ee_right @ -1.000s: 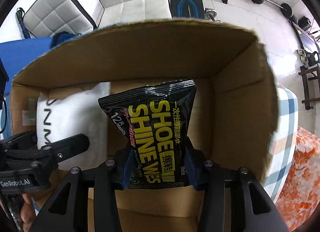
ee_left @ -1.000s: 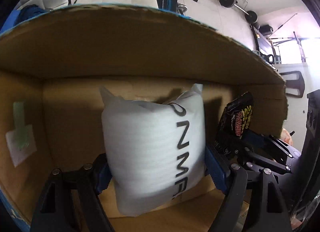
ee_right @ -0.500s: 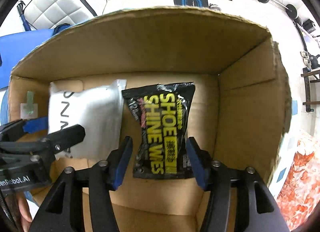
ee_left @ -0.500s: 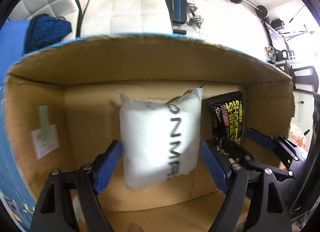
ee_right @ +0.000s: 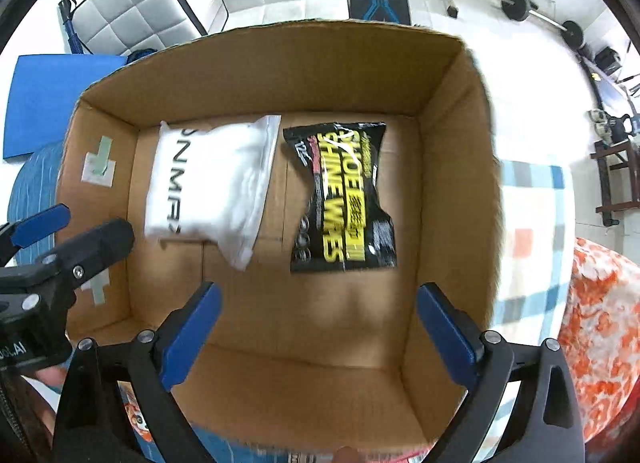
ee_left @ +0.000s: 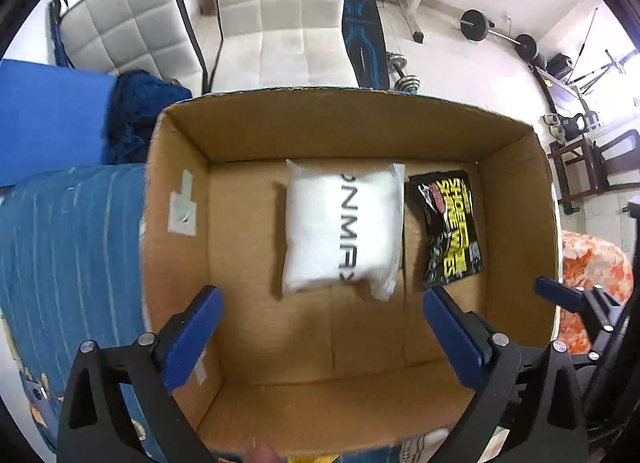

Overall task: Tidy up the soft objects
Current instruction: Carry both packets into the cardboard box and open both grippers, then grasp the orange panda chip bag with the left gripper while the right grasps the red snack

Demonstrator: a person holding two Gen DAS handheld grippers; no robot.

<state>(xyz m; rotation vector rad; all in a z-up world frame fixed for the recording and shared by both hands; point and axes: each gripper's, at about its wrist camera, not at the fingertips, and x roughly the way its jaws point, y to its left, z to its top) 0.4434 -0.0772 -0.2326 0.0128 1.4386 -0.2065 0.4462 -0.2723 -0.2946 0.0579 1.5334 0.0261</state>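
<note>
A white soft pouch with black letters (ee_left: 340, 229) lies flat on the floor of an open cardboard box (ee_left: 248, 263). A black and yellow shoe-wipes packet (ee_left: 448, 229) lies beside it on the right. My left gripper (ee_left: 320, 323) is open and empty, above the box's near side. In the right wrist view the pouch (ee_right: 208, 179) and the packet (ee_right: 344, 195) lie side by side in the box (ee_right: 448, 191). My right gripper (ee_right: 316, 315) is open and empty above the near side.
The box stands on a blue striped cloth (ee_left: 72, 247). An orange patterned cloth (ee_right: 600, 323) and a checked cloth (ee_right: 528, 223) lie to the right. White padded chairs (ee_left: 280, 15) and gym weights (ee_left: 496, 31) stand behind the box.
Both grippers opened, let go of the pouch and the packet inside the box, and drew back and up. Both items now lie flat on the box floor.
</note>
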